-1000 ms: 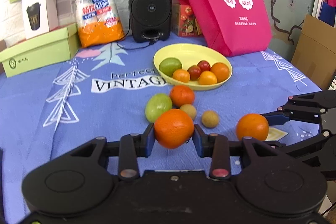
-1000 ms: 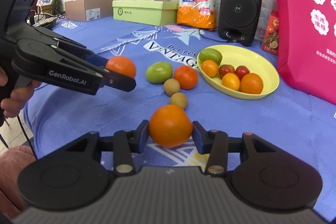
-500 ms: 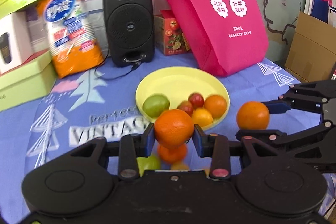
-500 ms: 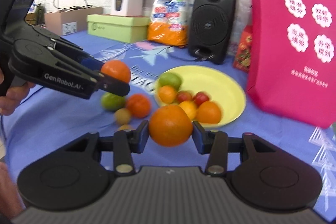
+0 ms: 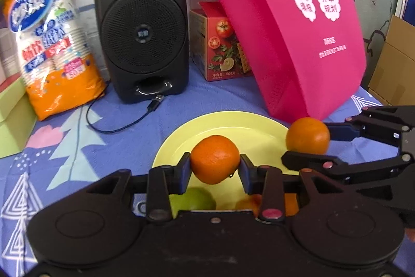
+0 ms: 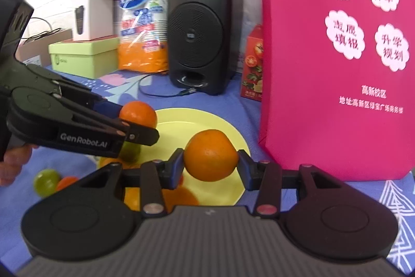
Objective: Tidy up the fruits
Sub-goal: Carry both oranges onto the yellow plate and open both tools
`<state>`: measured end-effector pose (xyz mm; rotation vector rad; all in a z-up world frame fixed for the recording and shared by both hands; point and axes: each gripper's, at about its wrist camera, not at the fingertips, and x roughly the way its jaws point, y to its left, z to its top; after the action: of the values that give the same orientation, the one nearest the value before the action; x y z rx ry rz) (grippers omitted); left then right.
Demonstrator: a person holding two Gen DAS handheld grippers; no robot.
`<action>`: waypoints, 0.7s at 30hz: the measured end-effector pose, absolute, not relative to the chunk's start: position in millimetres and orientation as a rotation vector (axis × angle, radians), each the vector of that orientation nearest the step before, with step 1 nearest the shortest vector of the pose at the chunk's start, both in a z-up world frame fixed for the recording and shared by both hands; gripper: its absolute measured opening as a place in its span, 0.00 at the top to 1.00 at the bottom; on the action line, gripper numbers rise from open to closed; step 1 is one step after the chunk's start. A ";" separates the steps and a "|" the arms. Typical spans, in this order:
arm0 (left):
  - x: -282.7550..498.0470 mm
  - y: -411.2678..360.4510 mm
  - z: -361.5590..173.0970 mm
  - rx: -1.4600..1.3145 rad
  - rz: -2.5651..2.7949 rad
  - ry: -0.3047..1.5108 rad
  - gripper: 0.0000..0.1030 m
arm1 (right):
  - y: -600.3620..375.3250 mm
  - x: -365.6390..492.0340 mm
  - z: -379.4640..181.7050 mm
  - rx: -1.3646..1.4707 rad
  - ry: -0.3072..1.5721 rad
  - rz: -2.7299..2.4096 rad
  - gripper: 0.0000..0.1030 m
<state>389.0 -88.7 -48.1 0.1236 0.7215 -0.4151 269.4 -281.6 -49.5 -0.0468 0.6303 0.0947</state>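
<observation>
Right gripper [image 6: 210, 162] clamps an orange [image 6: 210, 159] between both pads, held over the near part of the yellow plate [image 6: 207, 118]. Left gripper [image 6: 141, 125] comes in from the left edge, pinching a second orange [image 6: 138, 116] above the plate's left rim; partly hidden fruit sits in the plate below it, and a green fruit [image 6: 46, 181] lies on the blue worktop [image 6: 389, 188] beside the plate. Behind: black speaker [image 6: 201, 35], pink bag [image 6: 337, 64] right of the plate, orange pack [image 6: 144, 22], green box [image 6: 85, 56].

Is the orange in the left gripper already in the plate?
Not yet. The left gripper holds the orange above the yellow plate.
</observation>
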 end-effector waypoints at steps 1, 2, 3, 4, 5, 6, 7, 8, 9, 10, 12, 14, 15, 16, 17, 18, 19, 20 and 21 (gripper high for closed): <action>392.7 -90.5 -51.5 0.125 -0.413 0.730 0.63 | -282.3 273.5 -52.9 -0.047 0.638 0.096 0.58; 395.3 -91.6 -54.6 0.126 -0.407 0.739 0.63 | -282.6 276.9 -56.3 -0.047 0.648 0.095 0.58; 397.6 -91.6 -57.7 0.126 -0.403 0.749 0.61 | -282.1 279.7 -59.7 -0.047 0.658 0.094 0.58; 399.2 -91.0 -60.4 0.121 -0.401 0.755 0.60 | -282.0 281.4 -62.8 -0.046 0.665 0.092 0.58; 399.3 -89.6 -61.8 0.114 -0.400 0.754 0.51 | -281.9 282.2 -65.4 -0.046 0.672 0.092 0.58; 398.5 -88.3 -61.3 0.110 -0.396 0.748 0.39 | -281.2 282.1 -67.3 -0.049 0.677 0.093 0.58; 396.9 -86.8 -60.2 0.108 -0.388 0.736 0.35 | -279.2 281.1 -68.3 -0.059 0.678 0.094 0.58; 395.3 -85.0 -58.7 0.107 -0.382 0.728 0.32 | -277.9 279.7 -68.1 -0.068 0.672 0.094 0.57; 393.9 -83.2 -56.5 0.105 -0.378 0.725 0.32 | -277.2 278.1 -67.0 -0.070 0.665 0.096 0.56; 392.3 -80.7 -54.6 0.103 -0.376 0.722 0.32 | -276.8 276.7 -65.0 -0.068 0.660 0.098 0.56; 385.7 -75.3 -48.5 0.106 -0.365 0.708 0.32 | -275.6 273.3 -59.7 -0.069 0.646 0.095 0.56; 374.4 -68.2 -41.7 0.113 -0.346 0.684 0.32 | -274.3 267.4 -53.5 -0.069 0.633 0.099 0.55; 367.8 -63.6 -38.7 0.110 -0.338 0.675 0.32 | -272.9 263.6 -50.8 -0.070 0.625 0.102 0.55; 361.2 -58.3 -36.2 0.104 -0.332 0.668 0.32 | -271.3 259.4 -47.5 -0.072 0.617 0.106 0.55; 354.2 -54.0 -33.3 0.100 -0.327 0.663 0.32 | -269.9 254.8 -44.8 -0.073 0.613 0.111 0.55; 347.3 -49.0 -31.1 0.097 -0.318 0.659 0.32 | -267.8 250.3 -42.8 -0.076 0.609 0.116 0.55; 340.5 -44.2 -29.3 0.094 -0.306 0.654 0.32 | -265.7 245.2 -40.5 -0.079 0.603 0.120 0.55; 334.0 -39.4 -27.4 0.092 -0.296 0.650 0.32 | -263.2 239.6 -38.2 -0.081 0.599 0.124 0.55; 327.5 -34.5 -25.8 0.089 -0.289 0.647 0.32 | -260.7 234.7 -36.9 -0.082 0.597 0.130 0.55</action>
<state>327.5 -34.5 -25.8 0.0887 0.6473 -0.2885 234.7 -260.7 -36.9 -0.0821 0.5967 0.1299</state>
